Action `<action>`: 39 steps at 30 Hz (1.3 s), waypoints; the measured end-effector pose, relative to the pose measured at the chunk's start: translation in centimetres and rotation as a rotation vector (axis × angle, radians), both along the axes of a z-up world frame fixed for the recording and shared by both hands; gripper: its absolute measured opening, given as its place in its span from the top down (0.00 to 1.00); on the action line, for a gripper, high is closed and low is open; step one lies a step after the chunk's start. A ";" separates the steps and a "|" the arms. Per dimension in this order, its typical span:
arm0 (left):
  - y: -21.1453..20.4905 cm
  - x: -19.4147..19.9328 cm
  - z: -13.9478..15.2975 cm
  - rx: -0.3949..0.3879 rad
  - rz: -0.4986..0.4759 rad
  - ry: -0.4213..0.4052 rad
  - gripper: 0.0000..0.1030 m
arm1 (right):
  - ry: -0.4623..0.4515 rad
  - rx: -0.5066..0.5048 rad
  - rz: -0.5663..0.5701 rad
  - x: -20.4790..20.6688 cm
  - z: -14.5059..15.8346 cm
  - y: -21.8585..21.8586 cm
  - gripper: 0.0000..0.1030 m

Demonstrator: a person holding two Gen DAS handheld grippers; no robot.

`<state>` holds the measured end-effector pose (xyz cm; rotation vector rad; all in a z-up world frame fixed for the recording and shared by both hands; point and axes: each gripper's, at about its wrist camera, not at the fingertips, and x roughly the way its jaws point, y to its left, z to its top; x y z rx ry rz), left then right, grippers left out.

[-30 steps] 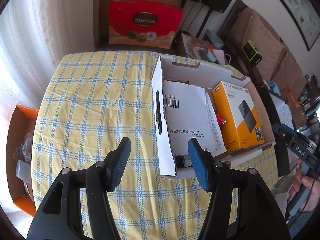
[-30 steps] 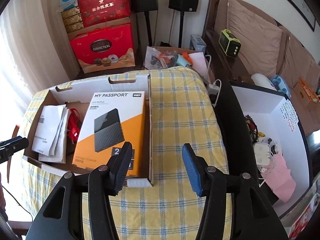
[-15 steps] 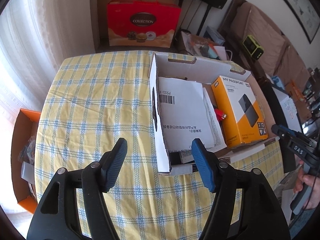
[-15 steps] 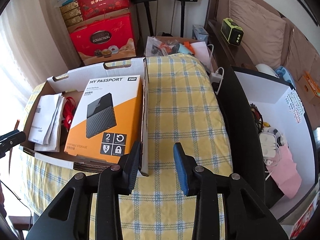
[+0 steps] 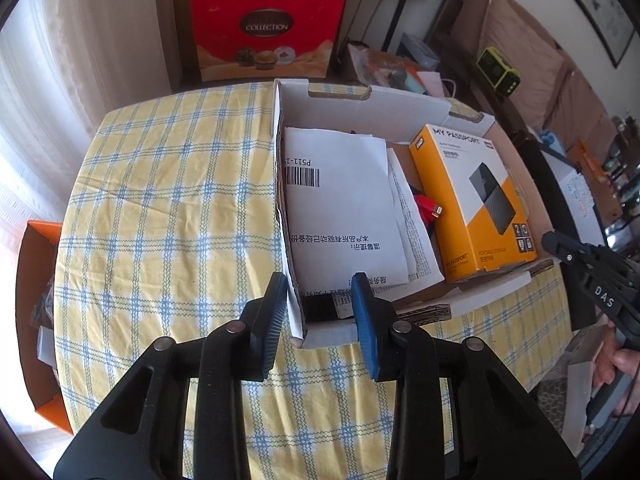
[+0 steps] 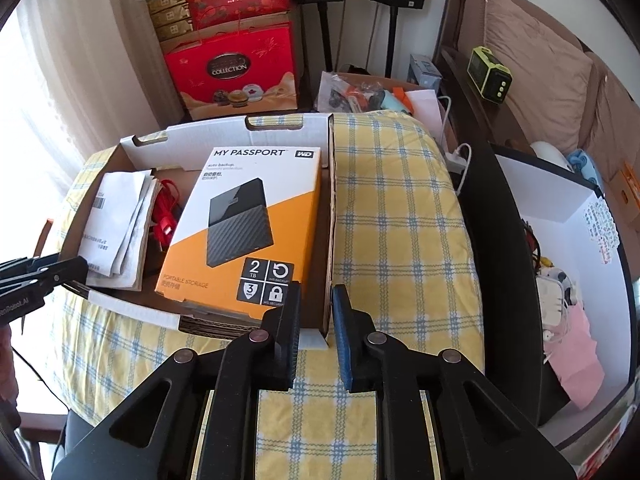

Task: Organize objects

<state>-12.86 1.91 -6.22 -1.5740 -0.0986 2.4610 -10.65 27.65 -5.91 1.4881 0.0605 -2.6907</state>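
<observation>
A: On the checked tablecloth (image 5: 168,208) stands the big cardboard box (image 6: 280,132), yes? What lies inside it?

B: Against its right wall, the orange hard-drive carton (image 6: 248,216). Toward its left wall, the white papers (image 5: 340,200). Between them, a red cable (image 6: 166,216).

A: And why are both claws at the box's near corners?

B: I think to carry or shift it with two hands. The right gripper (image 6: 316,316) has just been closing and now clenches the right wall. The left gripper (image 5: 320,312) has also been closing; the left wall's corner is between its jaws, but they do not pinch it yet.
</observation>
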 end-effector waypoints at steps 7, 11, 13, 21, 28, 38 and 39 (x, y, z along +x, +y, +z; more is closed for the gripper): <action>-0.7 0.6 0.2 -0.009 0.012 -0.012 0.71 | 0.001 -0.018 0.006 0.7 0.1 -0.6 0.84; -1.4 1.4 0.4 -0.019 0.015 -0.014 0.71 | 0.005 -0.020 0.020 1.4 0.1 -1.3 0.84; -1.7 1.9 0.3 -0.022 0.014 -0.013 0.71 | 0.009 -0.025 0.021 1.7 0.0 -1.5 0.84; -2.0 2.9 1.1 -0.066 0.032 0.038 0.46 | 0.082 -0.042 -0.005 3.3 1.6 -1.3 0.66; -2.5 6.5 4.8 -0.078 0.094 0.228 0.14 | 0.180 -0.078 -0.013 6.2 4.1 -2.1 0.36; -2.7 10.8 6.9 -0.039 0.141 0.325 0.00 | 0.242 -0.029 0.016 10.0 5.1 -4.4 0.13; -2.8 11.1 6.9 -0.034 0.146 0.320 0.00 | 0.242 -0.036 0.016 10.3 5.0 -4.5 0.12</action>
